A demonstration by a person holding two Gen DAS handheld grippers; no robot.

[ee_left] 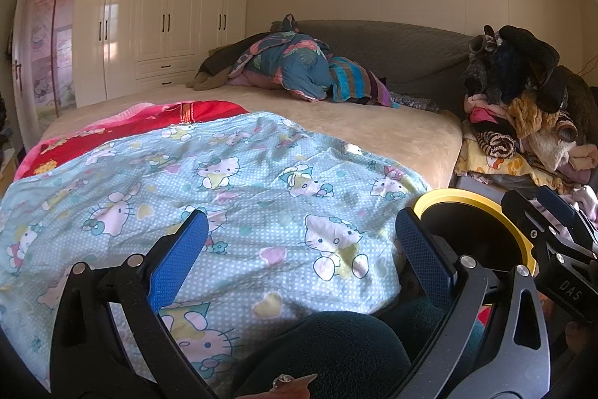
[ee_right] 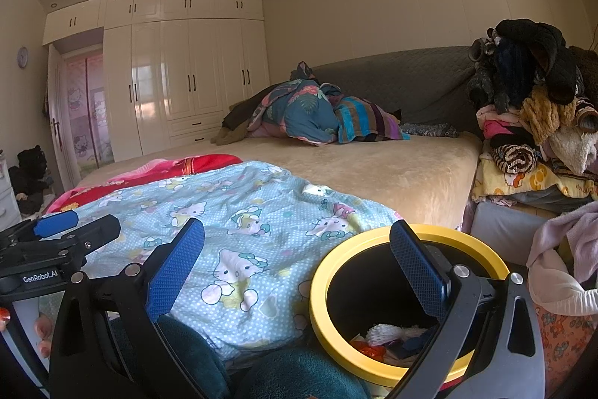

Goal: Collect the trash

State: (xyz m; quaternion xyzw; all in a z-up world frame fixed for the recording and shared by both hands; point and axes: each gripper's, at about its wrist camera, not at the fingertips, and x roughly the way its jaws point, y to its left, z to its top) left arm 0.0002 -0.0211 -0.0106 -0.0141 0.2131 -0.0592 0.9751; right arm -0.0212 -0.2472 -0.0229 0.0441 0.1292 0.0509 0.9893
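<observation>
Trash [ee_right: 388, 339] in the yellow-rimmed bin [ee_right: 317, 290] shows only rightward (both grippers spread, empty).

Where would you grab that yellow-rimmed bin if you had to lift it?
Probably by the yellow rim, coming down from above with one finger inside and one outside. The bin stands upright with its mouth open to the top, and the rim is a thin ring that open fingers could straddle. The near-left arc looks easiest: it is bare, while the right gripper already hangs over the far side.
</observation>
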